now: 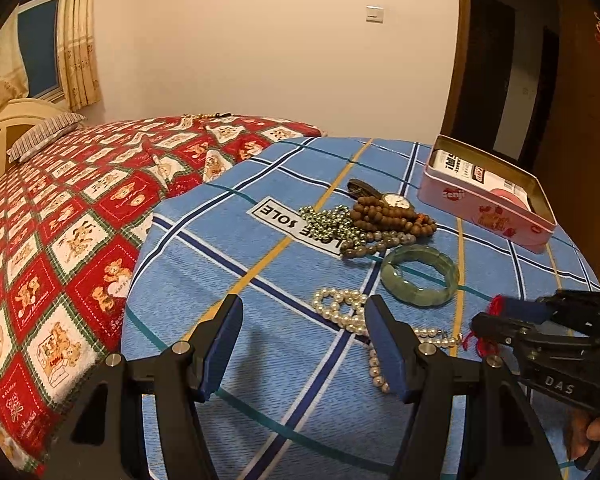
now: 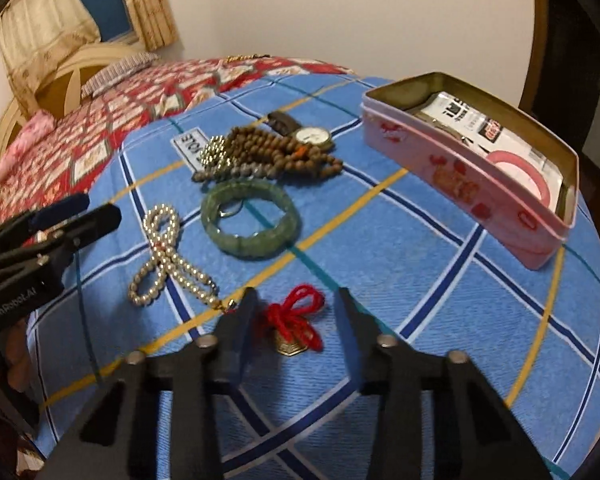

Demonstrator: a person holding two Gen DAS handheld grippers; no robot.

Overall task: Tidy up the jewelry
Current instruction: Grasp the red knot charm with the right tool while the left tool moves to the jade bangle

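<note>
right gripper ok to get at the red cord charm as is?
Probably yes. The right gripper already straddles the red cord charm on the blue checked cloth, nothing lying between. The pearl necklace ends just beside one finger and might snag.

A home bedroom is showing here. A bed [image 1: 60, 208] is filling the left of the left wrist view, wearing a red teddy-bear quilt, with a striped pillow [image 1: 46, 136] lying against a cream headboard [image 1: 16, 120] at far left. Patterned curtains [image 1: 78, 40] are hanging beside a window [image 1: 38, 48] at upper left. A light switch [image 1: 375, 14] is sitting on the plain wall at upper centre, and a dark wooden doorway [image 1: 488, 72] is standing at upper right.
</note>
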